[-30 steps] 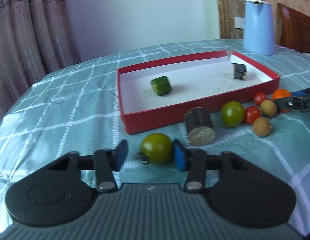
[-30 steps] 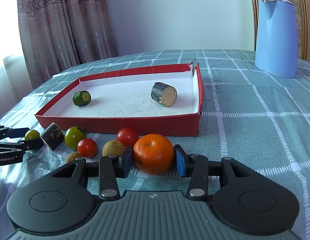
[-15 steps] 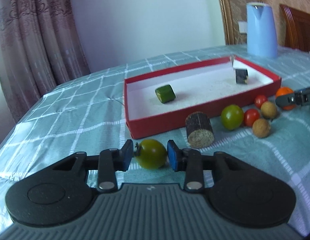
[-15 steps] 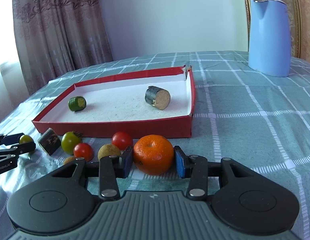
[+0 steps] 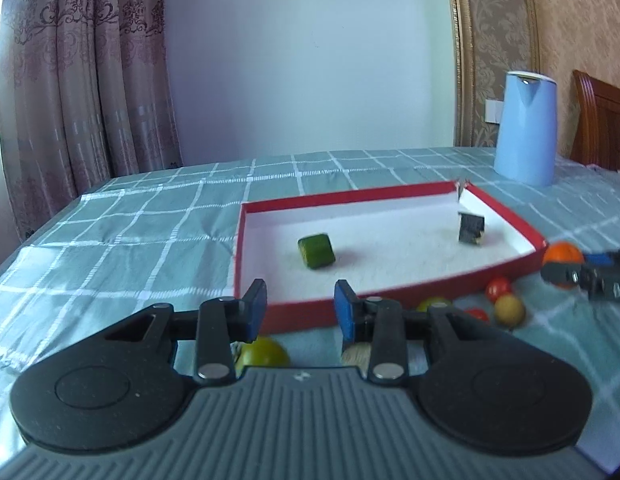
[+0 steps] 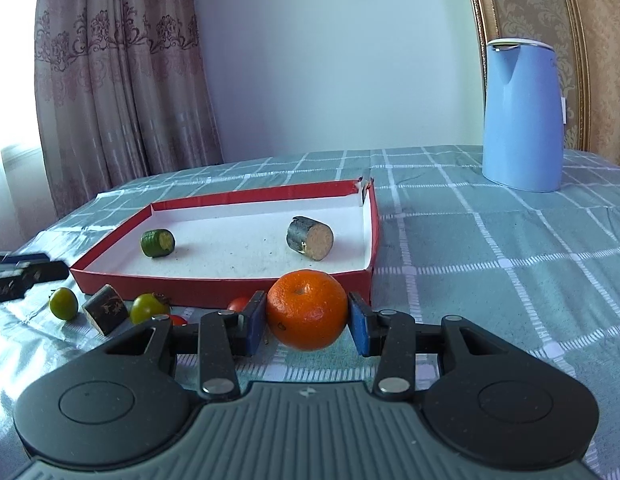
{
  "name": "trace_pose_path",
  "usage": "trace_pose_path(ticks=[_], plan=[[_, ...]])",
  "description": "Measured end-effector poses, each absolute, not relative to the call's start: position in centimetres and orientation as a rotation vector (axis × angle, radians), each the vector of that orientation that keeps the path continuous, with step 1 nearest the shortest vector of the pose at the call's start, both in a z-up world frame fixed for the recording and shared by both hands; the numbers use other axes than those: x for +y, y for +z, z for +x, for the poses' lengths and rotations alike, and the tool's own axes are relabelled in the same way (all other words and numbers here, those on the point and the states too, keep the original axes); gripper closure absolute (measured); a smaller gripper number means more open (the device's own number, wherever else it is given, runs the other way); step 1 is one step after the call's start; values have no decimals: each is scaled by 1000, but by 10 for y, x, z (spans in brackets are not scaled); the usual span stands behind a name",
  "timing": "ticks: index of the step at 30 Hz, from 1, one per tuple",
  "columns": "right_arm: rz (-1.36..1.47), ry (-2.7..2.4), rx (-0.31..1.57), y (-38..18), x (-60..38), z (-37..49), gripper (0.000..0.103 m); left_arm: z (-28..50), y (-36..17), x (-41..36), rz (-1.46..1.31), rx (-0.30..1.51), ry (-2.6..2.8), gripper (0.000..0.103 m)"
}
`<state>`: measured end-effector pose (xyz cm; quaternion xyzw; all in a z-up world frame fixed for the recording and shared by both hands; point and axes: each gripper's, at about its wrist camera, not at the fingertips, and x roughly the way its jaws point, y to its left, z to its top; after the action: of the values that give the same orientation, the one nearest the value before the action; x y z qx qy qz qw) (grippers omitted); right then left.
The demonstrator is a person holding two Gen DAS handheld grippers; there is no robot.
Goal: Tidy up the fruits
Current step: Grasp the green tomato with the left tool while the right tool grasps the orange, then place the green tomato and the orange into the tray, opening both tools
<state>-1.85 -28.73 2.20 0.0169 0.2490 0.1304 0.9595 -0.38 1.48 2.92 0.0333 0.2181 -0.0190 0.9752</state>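
My right gripper (image 6: 307, 322) is shut on an orange mandarin (image 6: 307, 310) and holds it lifted just in front of the red tray (image 6: 214, 282). My left gripper (image 5: 300, 310) is open and empty, raised above the table. A green tomato (image 5: 264, 353) lies on the cloth below and behind its fingertips, also in the right wrist view (image 6: 64, 303). The tray (image 5: 506, 210) holds a green cucumber piece (image 5: 316, 251) and a dark cylinder piece (image 5: 471, 229). Another green tomato (image 6: 148, 307), a dark cylinder piece (image 6: 107, 309), red cherry tomatoes (image 5: 498, 288) and a tan longan (image 5: 509, 311) lie in front of the tray.
A blue kettle (image 6: 522, 114) stands at the back right on the checked green tablecloth (image 6: 490, 248). A wooden chair (image 5: 602, 128) is at the far right. Curtains (image 5: 70, 80) hang behind the table's left edge.
My left gripper has opened, let go of the green tomato and risen above it. My right gripper has lifted the mandarin off the cloth and moved toward the tray.
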Motion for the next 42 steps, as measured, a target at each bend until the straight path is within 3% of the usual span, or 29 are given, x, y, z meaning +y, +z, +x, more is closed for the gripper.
trace_pose_path(ticks=[11, 22, 24, 26, 29, 33, 37, 42], plan=[[-130, 260, 520, 35, -241, 28, 61, 72, 17, 7, 0, 558, 29, 69], [-144, 281, 581, 24, -224, 59, 61, 63, 23, 38, -55, 548, 8, 69], [-138, 283, 583, 24, -226, 59, 61, 47, 28, 41, -17, 544, -29, 62], [-128, 289, 585, 25, -227, 60, 61, 28, 26, 45, 36, 538, -23, 37], [-125, 298, 578, 27, -226, 59, 61, 7, 18, 49, 88, 536, -4, 30], [-126, 299, 579, 27, -226, 58, 61, 6, 5, 45, 111, 571, -17, 33], [-118, 297, 584, 26, -228, 57, 61, 16, -8, 45, 87, 624, -42, 70], [-125, 297, 587, 24, -226, 57, 61, 10, -7, 42, 98, 607, -41, 72]])
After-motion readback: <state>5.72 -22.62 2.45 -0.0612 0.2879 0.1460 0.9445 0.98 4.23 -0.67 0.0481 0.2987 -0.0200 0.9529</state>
